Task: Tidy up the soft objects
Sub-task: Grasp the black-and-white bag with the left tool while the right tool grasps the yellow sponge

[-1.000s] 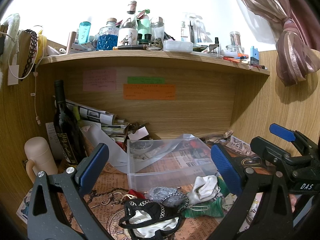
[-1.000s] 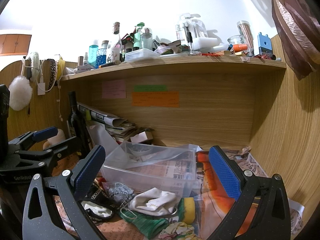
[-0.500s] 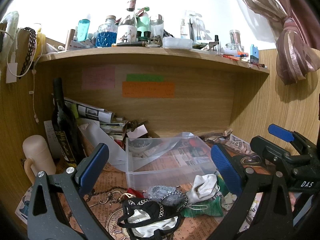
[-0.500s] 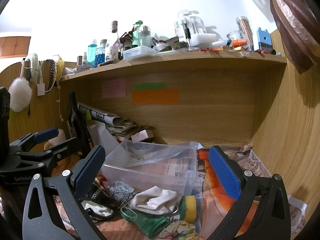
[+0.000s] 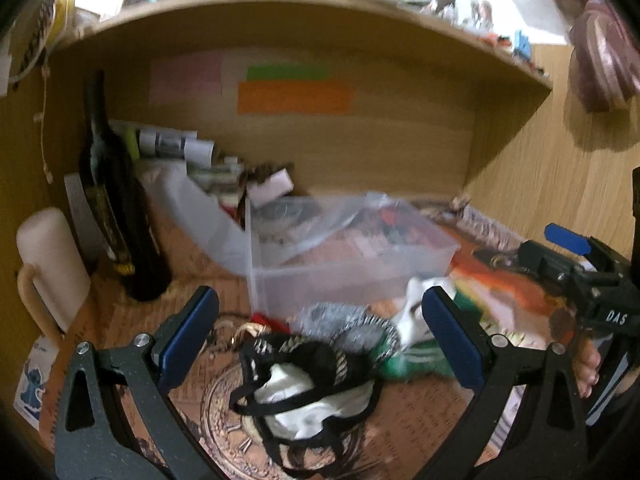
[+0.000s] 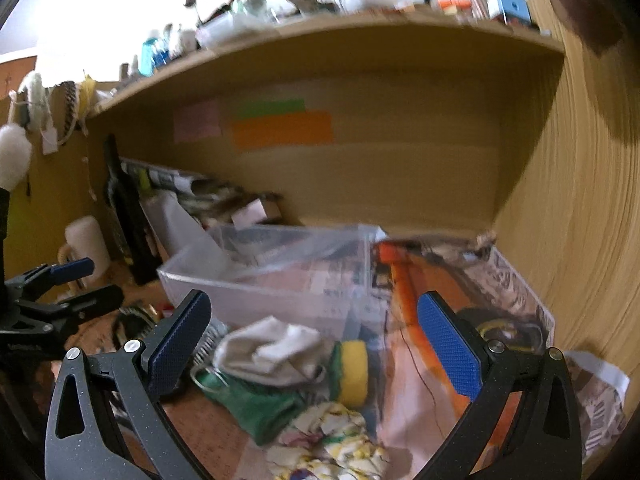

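Soft pile in front of the clear bin, both our tongs released.
We see the black-and-white garment between the left gripper fingers, untouched. White sock, green cloth, yellow sponge lie between the right gripper fingers. Dark bottle and cream mug stand left.

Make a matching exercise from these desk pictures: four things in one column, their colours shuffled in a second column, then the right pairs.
Things:
1. storage bin
2. sponge
3. wine bottle
4. crumpled sock

Colours:
A. white
B. clear
C. yellow with green
D. dark, nearly black

Pairs: 1-B, 2-C, 3-D, 4-A
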A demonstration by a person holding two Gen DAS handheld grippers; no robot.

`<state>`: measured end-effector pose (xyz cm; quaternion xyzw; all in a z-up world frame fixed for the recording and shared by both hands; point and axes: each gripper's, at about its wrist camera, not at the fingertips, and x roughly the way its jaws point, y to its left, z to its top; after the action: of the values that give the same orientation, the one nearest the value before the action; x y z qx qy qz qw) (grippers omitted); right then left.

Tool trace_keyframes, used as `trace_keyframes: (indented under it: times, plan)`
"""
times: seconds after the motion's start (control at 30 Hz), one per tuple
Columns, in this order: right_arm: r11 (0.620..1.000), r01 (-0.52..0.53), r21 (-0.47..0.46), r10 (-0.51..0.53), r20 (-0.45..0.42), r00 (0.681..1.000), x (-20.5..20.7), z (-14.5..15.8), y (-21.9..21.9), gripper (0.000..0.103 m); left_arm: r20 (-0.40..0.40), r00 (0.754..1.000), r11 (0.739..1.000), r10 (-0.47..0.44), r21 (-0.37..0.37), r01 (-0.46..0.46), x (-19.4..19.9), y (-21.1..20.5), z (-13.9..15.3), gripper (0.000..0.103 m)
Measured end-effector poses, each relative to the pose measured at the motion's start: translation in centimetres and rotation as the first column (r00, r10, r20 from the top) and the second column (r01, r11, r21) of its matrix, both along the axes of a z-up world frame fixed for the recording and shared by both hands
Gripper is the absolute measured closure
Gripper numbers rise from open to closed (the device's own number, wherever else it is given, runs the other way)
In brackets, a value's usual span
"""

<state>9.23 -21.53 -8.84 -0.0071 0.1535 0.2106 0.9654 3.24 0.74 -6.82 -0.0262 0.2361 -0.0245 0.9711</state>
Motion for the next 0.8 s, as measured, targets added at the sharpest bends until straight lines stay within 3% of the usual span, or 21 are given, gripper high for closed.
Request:
trace_keyframes:
  times: [0.1, 0.23, 0.33, 0.43, 0.67, 0.8]
  plan:
    - [1.0, 0.004, -0.011, -0.004, -0.044, 0.999, 0.8, -1.1, -0.6, 0.0, -0.043, 0.999, 1.0, 0.022, -0.004, -0.022, 0.4, 0.7, -1.1, 0.0]
    - [1.0, 0.002, -0.022, -0.004, -0.095, 0.995, 1.7, -2.2, -1.0, 0.006, -0.095, 0.995, 0.999, 0.031, -0.029, -0.034, 1.0, 1.6, -2.2, 0.012]
    - [1.0, -0.004, -0.027, 0.0, -0.138, 0.99, 2.6, -3.0, -1.3, 0.012, -0.132, 0.991, 0.999, 0.023, -0.045, -0.03, 1.7, 1.8, -3.1, 0.015]
    - [0.999, -0.003, -0.032, -0.003, -0.183, 0.983, 3.5, -3.8, -1.4, 0.02, -0.165, 0.986, 0.998, 0.011, -0.061, -0.022, 2.4, 1.8, -3.9, 0.026]
    - [0.999, -0.019, -0.032, 0.009, -0.278, 0.961, 5.3, -5.6, -1.6, 0.037, -0.156, 0.988, 0.997, 0.012, -0.069, -0.023, 2.6, 1.8, -4.3, 0.035]
    - [0.998, -0.04, -0.045, 0.023, -0.326, 0.945, 6.1, -6.6, -1.2, 0.057, -0.152, 0.988, 0.998, 0.009, -0.061, -0.018, 2.6, 1.8, -4.2, 0.046]
